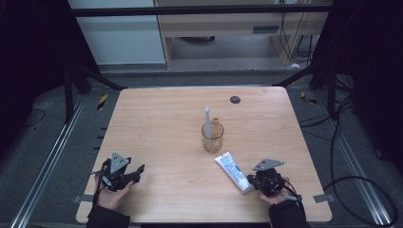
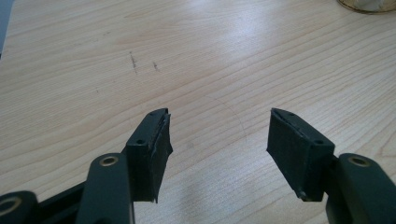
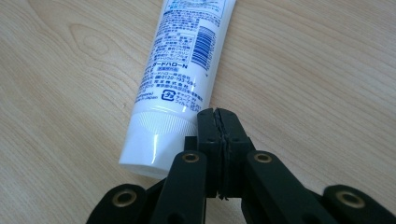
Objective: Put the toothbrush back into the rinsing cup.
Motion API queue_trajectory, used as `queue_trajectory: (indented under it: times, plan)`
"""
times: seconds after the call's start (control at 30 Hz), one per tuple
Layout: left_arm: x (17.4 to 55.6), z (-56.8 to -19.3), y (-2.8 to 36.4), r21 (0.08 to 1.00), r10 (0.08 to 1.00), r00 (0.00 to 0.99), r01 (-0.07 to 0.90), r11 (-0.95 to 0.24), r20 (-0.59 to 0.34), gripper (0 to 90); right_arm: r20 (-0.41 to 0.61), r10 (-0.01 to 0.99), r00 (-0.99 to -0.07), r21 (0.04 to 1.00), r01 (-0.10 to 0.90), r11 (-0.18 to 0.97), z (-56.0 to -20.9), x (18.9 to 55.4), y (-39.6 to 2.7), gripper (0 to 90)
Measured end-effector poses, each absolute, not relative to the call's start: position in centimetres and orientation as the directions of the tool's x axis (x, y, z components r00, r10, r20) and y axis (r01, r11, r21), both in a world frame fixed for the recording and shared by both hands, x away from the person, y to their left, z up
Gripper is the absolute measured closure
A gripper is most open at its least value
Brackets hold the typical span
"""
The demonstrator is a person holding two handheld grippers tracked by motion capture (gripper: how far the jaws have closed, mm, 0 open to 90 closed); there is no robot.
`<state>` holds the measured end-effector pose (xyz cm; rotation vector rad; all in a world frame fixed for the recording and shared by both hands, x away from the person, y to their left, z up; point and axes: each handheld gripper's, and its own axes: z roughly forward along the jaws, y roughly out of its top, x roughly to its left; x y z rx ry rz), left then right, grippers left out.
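Right gripper [image 3: 217, 114] pressed shut, empty — tube [image 3: 180, 70] just left of it, long axis running up-frame; left gripper [image 2: 217, 140] spread.

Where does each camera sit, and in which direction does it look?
High view: above the person's side, looking forward and down on the table; both hands with tools show.
Left gripper view: on the left tool, facing bare tabletop; jaws apart.
Right gripper view: on the right tool, jaws together, beside the toothpaste tube.
Shared: high and right views both show the tube.
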<state>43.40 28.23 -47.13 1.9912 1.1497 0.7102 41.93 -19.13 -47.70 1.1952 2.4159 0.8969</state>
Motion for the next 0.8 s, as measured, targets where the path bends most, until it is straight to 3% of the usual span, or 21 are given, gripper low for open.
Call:
queue_trajectory:
  times: [0.3, 0.8]
  plan:
    - [43.6, -47.2, 28.2, 0.799, 0.885, 0.454, 0.491, -0.346, 0.104, 38.2, -0.012, 0.819, -0.574, 0.684, 0.593, 0.425, -46.3, 42.2, -19.9, 83.0]
    - [43.8, -47.3, 28.1, 0.795, 0.882, 0.458, 0.493, -0.355, 0.109, 37.9, -0.022, 0.838, -0.545, 0.701, 0.589, 0.401, -43.7, 42.9, -19.3, 61.3]
